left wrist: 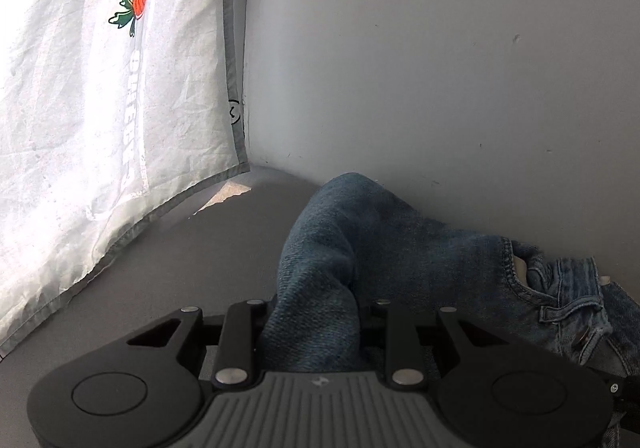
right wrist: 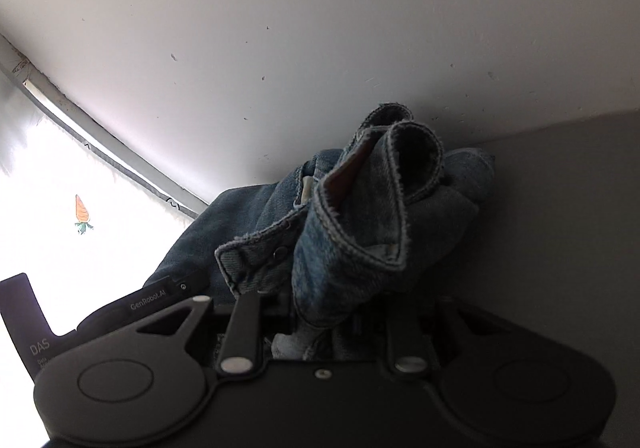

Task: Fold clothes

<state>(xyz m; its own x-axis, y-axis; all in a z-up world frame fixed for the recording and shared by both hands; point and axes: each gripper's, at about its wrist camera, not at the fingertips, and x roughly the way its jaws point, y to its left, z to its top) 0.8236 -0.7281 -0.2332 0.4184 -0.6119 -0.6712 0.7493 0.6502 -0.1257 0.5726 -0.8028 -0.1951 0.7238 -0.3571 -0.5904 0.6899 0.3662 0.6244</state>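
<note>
Left wrist view: the left hand-held gripper (left wrist: 316, 324) pinches a fold of the jeans (left wrist: 400, 248), whose bulk trails toward 2 o'clock along the wall (left wrist: 440, 47). The right hand-held gripper (right wrist: 324, 324) clamps the waistband, denim rising toward 12. Grey bench (left wrist: 200, 248); carrot-print curtain (left wrist: 100, 87) at 10.

I see one pair of blue denim jeans (left wrist: 384, 248), bunched and crumpled rather than flat. A rolled fold rises straight ahead of my left gripper (left wrist: 312, 312); the stitched waistband (right wrist: 352, 215) stands upright before my right gripper (right wrist: 324, 312).
</note>
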